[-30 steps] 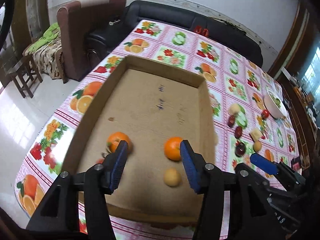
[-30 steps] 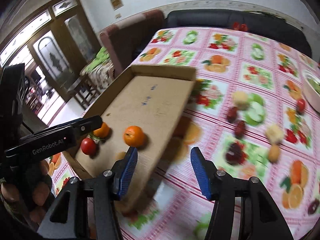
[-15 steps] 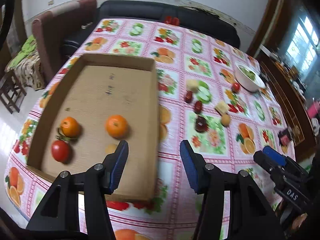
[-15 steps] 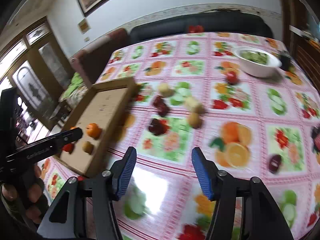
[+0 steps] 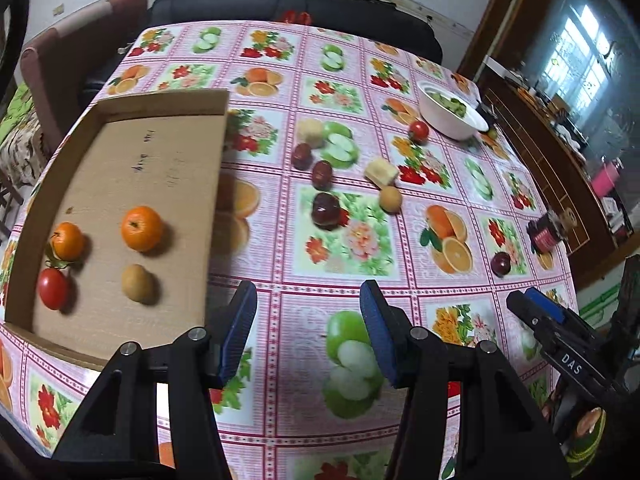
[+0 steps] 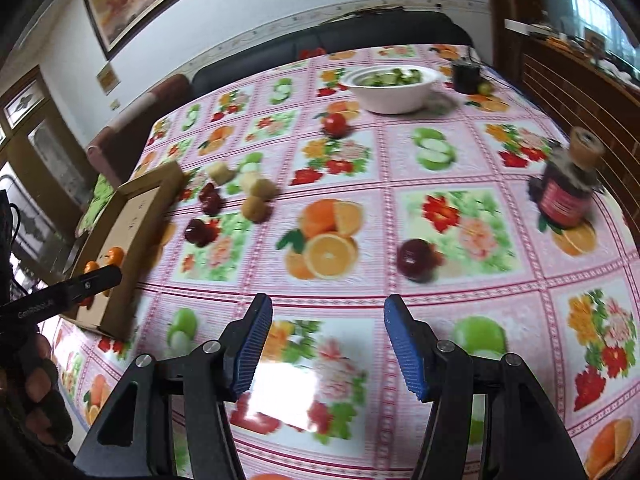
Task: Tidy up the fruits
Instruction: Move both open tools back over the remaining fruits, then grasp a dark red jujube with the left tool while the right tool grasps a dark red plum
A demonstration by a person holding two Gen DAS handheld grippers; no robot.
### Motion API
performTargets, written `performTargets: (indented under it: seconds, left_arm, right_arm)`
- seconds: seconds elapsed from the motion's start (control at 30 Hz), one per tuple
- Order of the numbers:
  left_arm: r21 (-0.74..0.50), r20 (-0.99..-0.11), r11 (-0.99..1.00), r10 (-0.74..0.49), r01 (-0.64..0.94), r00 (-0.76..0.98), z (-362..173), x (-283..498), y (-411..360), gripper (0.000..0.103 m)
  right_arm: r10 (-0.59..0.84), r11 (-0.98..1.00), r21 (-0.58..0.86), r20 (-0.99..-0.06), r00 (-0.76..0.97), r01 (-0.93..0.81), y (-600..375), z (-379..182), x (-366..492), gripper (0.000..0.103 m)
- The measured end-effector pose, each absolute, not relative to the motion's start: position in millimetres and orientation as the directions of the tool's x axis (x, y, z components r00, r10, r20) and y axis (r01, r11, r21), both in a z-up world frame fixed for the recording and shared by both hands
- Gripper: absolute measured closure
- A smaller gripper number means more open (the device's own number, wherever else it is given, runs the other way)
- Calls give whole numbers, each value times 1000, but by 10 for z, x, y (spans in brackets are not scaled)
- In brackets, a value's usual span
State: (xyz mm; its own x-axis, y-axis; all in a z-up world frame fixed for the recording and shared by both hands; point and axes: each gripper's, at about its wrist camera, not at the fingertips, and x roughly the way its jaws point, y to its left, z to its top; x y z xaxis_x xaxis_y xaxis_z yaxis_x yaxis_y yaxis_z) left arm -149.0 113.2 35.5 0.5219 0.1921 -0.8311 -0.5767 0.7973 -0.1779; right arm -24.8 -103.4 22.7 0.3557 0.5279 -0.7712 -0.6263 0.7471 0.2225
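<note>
Four fruits [image 5: 142, 228] in box [image 5: 160, 102] — bowl [image 5: 448, 120] far right

Black gripper frames, silver screws, ribbed blue fingers [image 5: 240, 332], white "DAS" lettering

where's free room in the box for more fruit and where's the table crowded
The box is bare in its far half, past the oranges; the near left corner holds the tomato and other fruit. On the table, fruit clusters between the box and the bowl. The cloth under both open grippers is clear.
</note>
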Motion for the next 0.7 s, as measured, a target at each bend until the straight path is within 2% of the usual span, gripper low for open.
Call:
performTargets:
  seconds: [0.7]
  left_arm:
    - [-193,-856,806,140,-560,497,123,-1067,1256,51]
  right_arm:
    - [476,809,205,-778,410,-551,-1218,85,20,43]
